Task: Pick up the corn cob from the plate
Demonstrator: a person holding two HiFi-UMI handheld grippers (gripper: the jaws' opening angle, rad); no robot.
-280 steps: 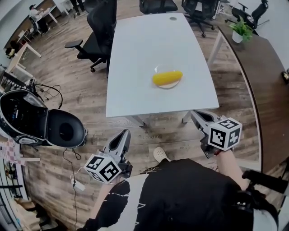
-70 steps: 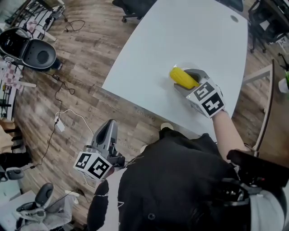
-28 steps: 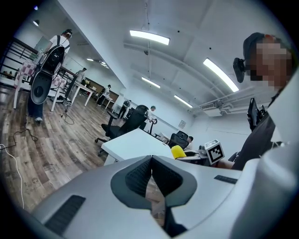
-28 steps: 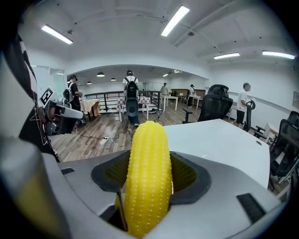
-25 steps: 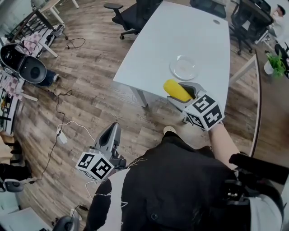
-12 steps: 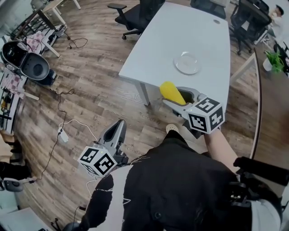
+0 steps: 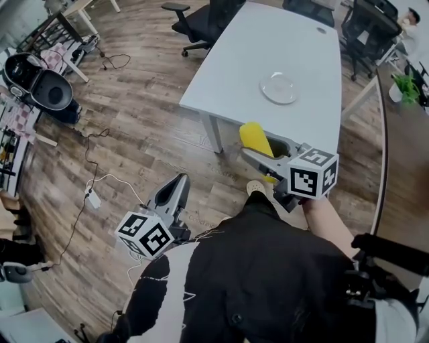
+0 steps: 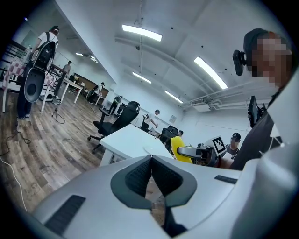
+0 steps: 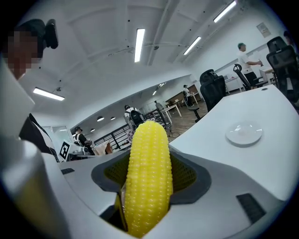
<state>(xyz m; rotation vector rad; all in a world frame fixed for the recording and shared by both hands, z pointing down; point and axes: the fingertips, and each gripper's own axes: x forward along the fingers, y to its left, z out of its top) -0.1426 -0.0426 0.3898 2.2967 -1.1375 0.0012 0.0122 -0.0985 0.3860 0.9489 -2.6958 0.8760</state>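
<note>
Wood-plank floor fills most of the head view. A white counter stands on it at upper centre, with black office chairs around its far end. The person's black top occupies the lower middle of the view. A round black appliance sits at the far left, and a thin cable trails over the boards near it. A potted plant shows at the right edge.

Right tongs: held out in front of the body, beyond the counter's near edge and over the floor, marker cube towards the person. The right gripper view shows both jaws clamped on the corn cob, one ribbed pad on each flank. The cob stands lengthwise along the jaws, its rounded tip projecting past the jaw ends.

Left tongs: low at the person's left side, over the floor, well apart from the counter. In the left gripper view the pad tips meet, with nothing between them.

Plate: clear glass, on the counter near the middle of its near half.

Corn cob: yellow, in the air, off the plate and well apart from it, touching only the pads of the right tongs.
</note>
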